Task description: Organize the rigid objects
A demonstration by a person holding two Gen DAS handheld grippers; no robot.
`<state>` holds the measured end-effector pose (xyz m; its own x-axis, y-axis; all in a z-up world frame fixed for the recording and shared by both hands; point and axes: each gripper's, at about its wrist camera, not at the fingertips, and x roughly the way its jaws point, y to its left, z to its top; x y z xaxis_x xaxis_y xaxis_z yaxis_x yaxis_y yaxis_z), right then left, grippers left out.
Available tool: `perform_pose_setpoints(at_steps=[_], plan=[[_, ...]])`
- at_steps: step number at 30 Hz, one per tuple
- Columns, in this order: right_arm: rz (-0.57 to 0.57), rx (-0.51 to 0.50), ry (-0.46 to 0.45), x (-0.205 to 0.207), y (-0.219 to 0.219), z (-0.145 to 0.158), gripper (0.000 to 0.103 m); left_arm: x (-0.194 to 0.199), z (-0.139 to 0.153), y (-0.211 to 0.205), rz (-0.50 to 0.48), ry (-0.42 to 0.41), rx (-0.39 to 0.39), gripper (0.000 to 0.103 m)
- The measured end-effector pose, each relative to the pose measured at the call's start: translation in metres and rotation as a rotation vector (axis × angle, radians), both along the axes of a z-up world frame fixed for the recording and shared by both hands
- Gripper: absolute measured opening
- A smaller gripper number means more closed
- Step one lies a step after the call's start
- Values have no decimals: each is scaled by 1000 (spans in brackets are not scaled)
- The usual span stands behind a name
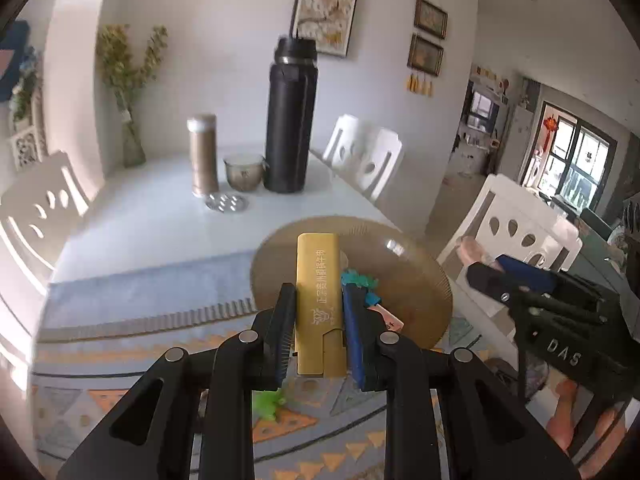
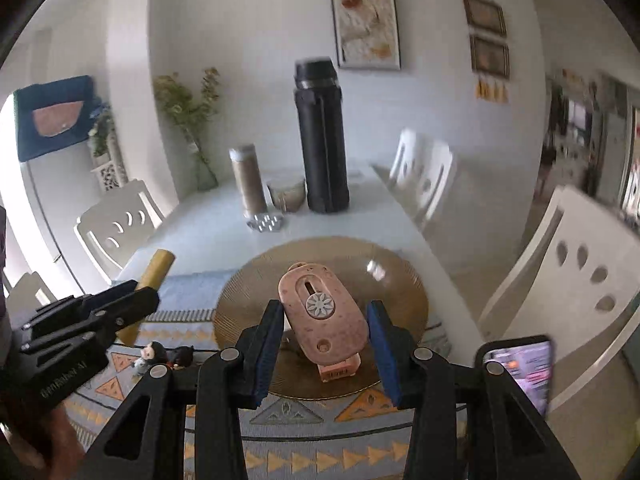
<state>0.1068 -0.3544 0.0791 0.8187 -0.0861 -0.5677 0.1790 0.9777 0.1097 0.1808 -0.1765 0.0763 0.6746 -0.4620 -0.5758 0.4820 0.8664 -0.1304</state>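
The left gripper is closed on a flat gold rectangular box printed with Chinese characters, its ribbed black pad and blue pad pressed against the box's long sides. The box's near end is cut off behind the fingers, and its far end reaches over a round, finely ribbed amber glass plate. Just right of the box, half hidden by the blue pad, lie a teal crumpled piece and a small pink tile; what they are is hard to make out. A bright green scrap peeks out below the fingers.

The right gripper holds its blue-padded fingers wide apart on either side of a speckled pink oval plastic object with a white flower dial. The left pad looks close to touching it, the right one stands apart. It lies on the plate, on top of a small orange block whose shape is mostly hidden.

The plate sits on a patterned grey-and-orange woven mat on the white table. Far across stand a tall matte black flask, a brown cylinder with white cap, a glass bowl and a perforated metal disc. Near right, a phone is cut off.
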Motion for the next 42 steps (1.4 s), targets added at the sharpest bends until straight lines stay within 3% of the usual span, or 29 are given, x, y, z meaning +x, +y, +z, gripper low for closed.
perform_pose_setpoints(at_steps=[8,11,15,23,31,33,36,40,42], plan=[[-21,27,108,43,-11,-38,42,30,-46,-28,-16,88,39,21],[-32,30,139,52,-16,-44,60,33,-52,-30,-12,101,62,47],[-24,2,120,44,-11,-42,64,24,-44,-15,2,76,64,55],[40,-20,48,1,23,-14,64,-42,1,53,95,-72,41,68],[129,19,2,-65,64,-2,64,-118,21,140,236,-110,-2,78],[136,22,-5,-79,72,-5,64,-129,14,157,286,-113,8,84],[148,7,10,-89,84,-16,65,-142,-14,184,359,-80,13,84],[167,31,27,-93,95,-55,79,-139,-67,197,419,3,42,84],[200,63,26,-92,98,-77,79,-133,-92,198,435,57,71,84]])
